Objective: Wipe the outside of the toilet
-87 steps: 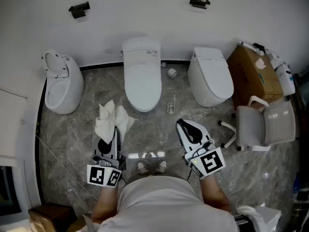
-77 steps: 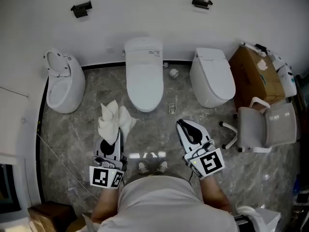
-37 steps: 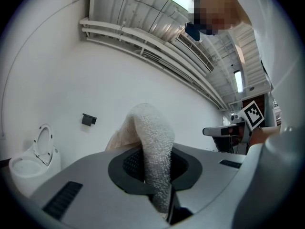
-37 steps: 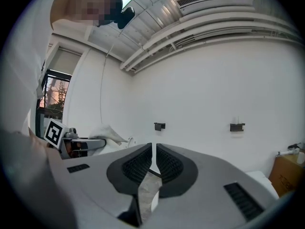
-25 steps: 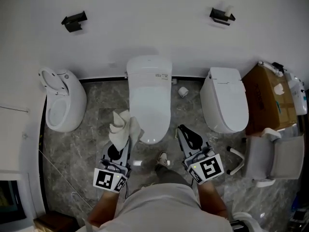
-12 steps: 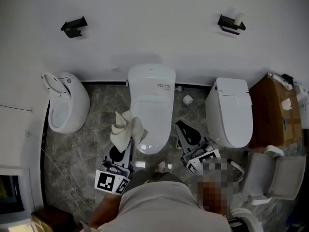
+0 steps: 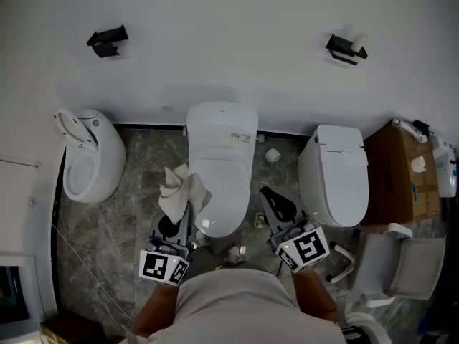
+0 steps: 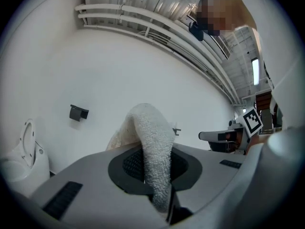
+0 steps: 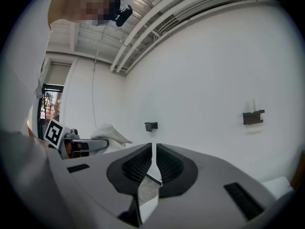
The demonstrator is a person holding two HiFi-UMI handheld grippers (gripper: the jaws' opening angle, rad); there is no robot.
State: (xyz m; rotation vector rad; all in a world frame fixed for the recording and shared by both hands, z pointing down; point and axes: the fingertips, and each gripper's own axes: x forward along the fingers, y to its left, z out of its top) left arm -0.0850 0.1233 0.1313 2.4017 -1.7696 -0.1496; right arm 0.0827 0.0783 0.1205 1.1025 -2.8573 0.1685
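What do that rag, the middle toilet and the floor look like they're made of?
Rag: seemingly cream terry towelling, nubbly looped surface.
Middle toilet: probably glazed ceramic, smooth glossy white.
Floor: polished grey marble or marble-look tile, pale veining.

I've got grey marbled floor tiles [image 7: 136, 185]. Landmark is the middle toilet [image 7: 219, 156], lid down, standing on them. Left of it is an open-seat toilet [image 7: 86, 160], and right of it another closed toilet [image 7: 333, 178]. A paper roll [image 7: 272, 155] lies just right of its tank. A cardboard box [image 7: 398, 174] and a white chair [image 7: 401, 271] are farther right.
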